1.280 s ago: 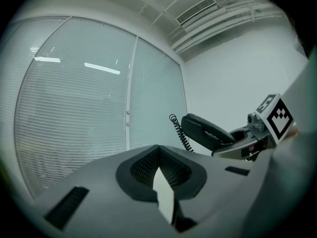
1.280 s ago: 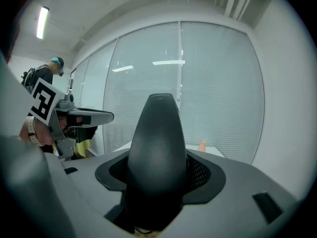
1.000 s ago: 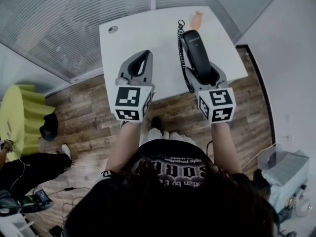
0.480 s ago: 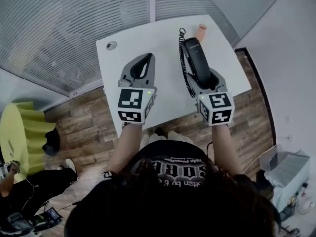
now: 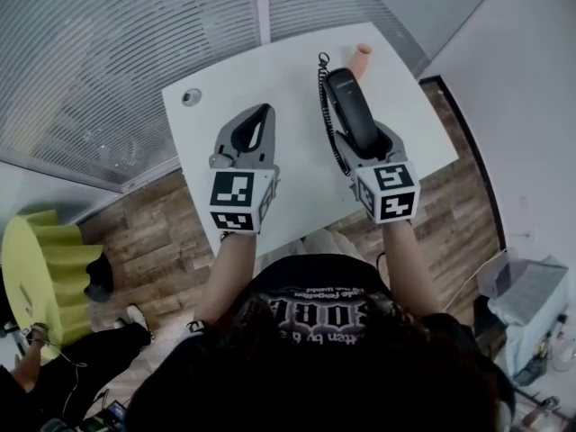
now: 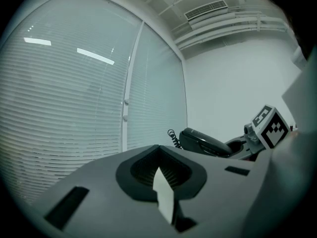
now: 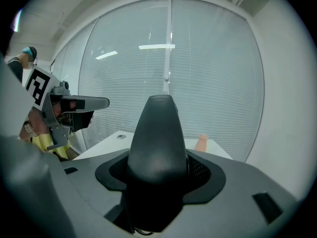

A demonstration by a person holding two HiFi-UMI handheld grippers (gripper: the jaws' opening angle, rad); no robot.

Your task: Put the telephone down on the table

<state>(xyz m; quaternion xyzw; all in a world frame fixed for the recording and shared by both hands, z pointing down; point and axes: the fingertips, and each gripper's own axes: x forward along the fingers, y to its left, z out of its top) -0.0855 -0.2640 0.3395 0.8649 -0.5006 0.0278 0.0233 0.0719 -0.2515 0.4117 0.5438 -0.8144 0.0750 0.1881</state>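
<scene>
My right gripper [image 5: 364,139] is shut on a black telephone handset [image 5: 346,106], which it holds lengthwise above the right half of the white table [image 5: 288,70]. The handset's coiled cord [image 5: 325,106] runs along its left side. In the right gripper view the handset [image 7: 158,133] rises out from between the jaws and hides their tips. My left gripper [image 5: 262,110] hovers over the table's middle, shut and holding nothing. The left gripper view shows its tips [image 6: 158,148] meeting, with the handset [image 6: 205,142] off to the right.
A small peach-coloured object [image 5: 361,58] stands near the table's far right corner, just beyond the handset's tip. A round grommet [image 5: 191,96] sits at the far left. Window blinds [image 5: 135,34] back the table. A yellow-green chair [image 5: 36,268] stands on the wooden floor at the left.
Both grippers have moved forward, from the table's near edge to further over it. The handset has stayed in the right gripper and its tip is closer to the peach-coloured object.
</scene>
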